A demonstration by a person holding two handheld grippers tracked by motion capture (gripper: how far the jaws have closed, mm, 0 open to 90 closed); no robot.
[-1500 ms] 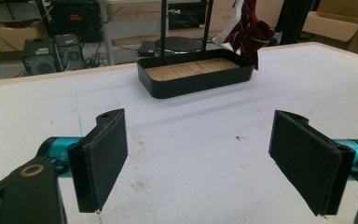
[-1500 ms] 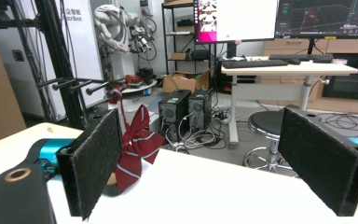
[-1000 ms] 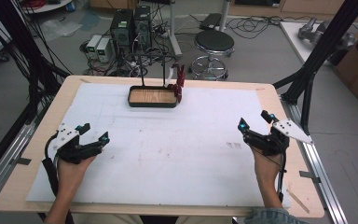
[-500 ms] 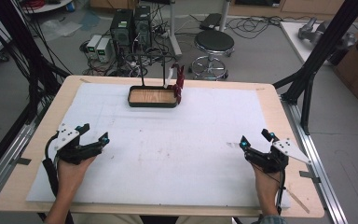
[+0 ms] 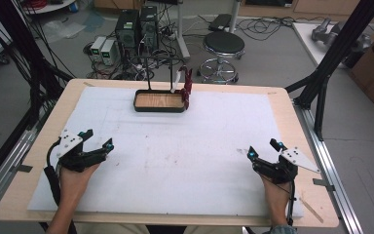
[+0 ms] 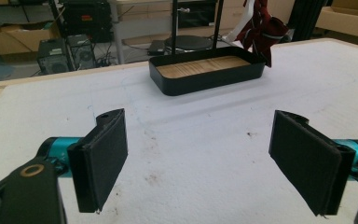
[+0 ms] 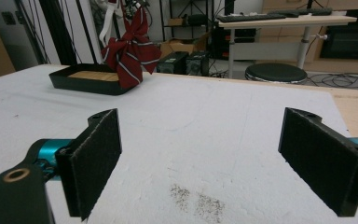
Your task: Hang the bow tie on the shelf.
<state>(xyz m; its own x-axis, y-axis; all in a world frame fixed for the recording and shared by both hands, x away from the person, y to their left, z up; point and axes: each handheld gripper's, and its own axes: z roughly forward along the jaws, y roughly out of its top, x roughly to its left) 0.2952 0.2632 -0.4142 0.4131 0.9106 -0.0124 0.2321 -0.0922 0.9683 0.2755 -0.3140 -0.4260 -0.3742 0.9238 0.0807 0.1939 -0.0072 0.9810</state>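
Well, both grippers' fingers [image 6: 100, 163] wide, empty.

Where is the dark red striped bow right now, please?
In the high view, the dark red striped bow hangs at the right end of the black wood-bottomed tray, at the table's far edge.

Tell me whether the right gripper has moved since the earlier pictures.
Yes. The right gripper has drawn back toward the person's near table edge, away from the black rectangular tray with a wooden floor, which stayed put.

My left gripper [image 5: 97, 147] sits low at my left, jaws spread wide with nothing between them. My right gripper [image 5: 264, 152] sits low at my right, jaws equally wide and bare, both forearms reaching forward.
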